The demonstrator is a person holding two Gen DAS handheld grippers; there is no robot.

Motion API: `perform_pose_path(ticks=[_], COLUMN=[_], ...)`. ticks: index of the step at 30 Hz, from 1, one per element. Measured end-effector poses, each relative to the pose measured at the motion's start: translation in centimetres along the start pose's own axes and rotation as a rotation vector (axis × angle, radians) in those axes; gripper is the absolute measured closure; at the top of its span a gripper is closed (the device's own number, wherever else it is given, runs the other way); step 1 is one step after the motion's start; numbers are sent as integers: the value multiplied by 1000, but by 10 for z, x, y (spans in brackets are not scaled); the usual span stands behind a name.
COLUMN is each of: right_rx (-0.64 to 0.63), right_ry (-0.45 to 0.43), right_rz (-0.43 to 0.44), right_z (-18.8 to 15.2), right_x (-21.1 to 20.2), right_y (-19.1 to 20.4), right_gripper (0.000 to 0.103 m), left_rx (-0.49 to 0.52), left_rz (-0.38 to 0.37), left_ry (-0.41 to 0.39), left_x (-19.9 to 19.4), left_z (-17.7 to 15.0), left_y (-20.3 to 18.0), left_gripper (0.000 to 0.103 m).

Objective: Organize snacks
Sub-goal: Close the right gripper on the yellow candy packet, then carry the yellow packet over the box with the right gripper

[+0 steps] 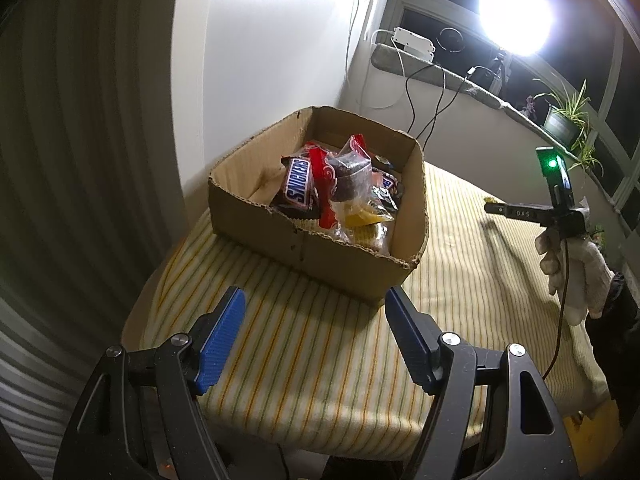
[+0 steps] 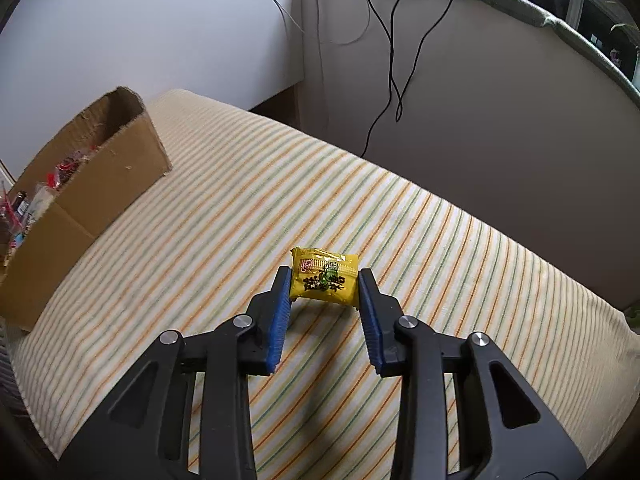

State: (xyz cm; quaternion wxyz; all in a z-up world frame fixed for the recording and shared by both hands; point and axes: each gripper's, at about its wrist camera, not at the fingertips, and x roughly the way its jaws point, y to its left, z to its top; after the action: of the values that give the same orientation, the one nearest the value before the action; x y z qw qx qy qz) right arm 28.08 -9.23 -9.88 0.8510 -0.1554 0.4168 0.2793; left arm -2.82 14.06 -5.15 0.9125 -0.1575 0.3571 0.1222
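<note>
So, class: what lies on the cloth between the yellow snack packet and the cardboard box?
Nothing: the right wrist view shows only bare striped cloth between yellow packet and box.

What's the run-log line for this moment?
right gripper: shut on yellow packet, on striped cloth | left gripper: open, empty | box: holds snacks

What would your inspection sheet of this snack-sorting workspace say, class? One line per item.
Surface: striped cloth, bare apart from the things below.
Job's things: cardboard box holding wrapped snacks; yellow packet outside it.
Clutter: nothing seen.
Grippers: left gripper open, empty; right gripper shut on the yellow packet.
Cables: black cables hanging from the sill.
Surroundings: white wall, bright lamp, potted plant.
</note>
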Motion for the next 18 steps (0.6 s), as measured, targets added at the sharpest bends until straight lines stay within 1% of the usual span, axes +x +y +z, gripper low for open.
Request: perform_pose_path(ticks=[3,7,14,18], right_rx=[-10,-36,-124,-173], right_ry=[-24,-58,-115,-129], right_rz=[12,36,95,124], right_z=[-1,11,34,48], right_x=[-15,-28,-50,-48], right_y=[6,18,67,98], right_gripper=[69,69,69,69], left_rx=[-2,-6,-20,-27], left_rz=[-5,-9,-7,-5], left_ry=[5,4,2,-2], left_x=[1,0,-1,-3], left_z=[-2,-2,-2,-4], left_y=[0,2,9,12], left_gripper=[31,31,31,31])
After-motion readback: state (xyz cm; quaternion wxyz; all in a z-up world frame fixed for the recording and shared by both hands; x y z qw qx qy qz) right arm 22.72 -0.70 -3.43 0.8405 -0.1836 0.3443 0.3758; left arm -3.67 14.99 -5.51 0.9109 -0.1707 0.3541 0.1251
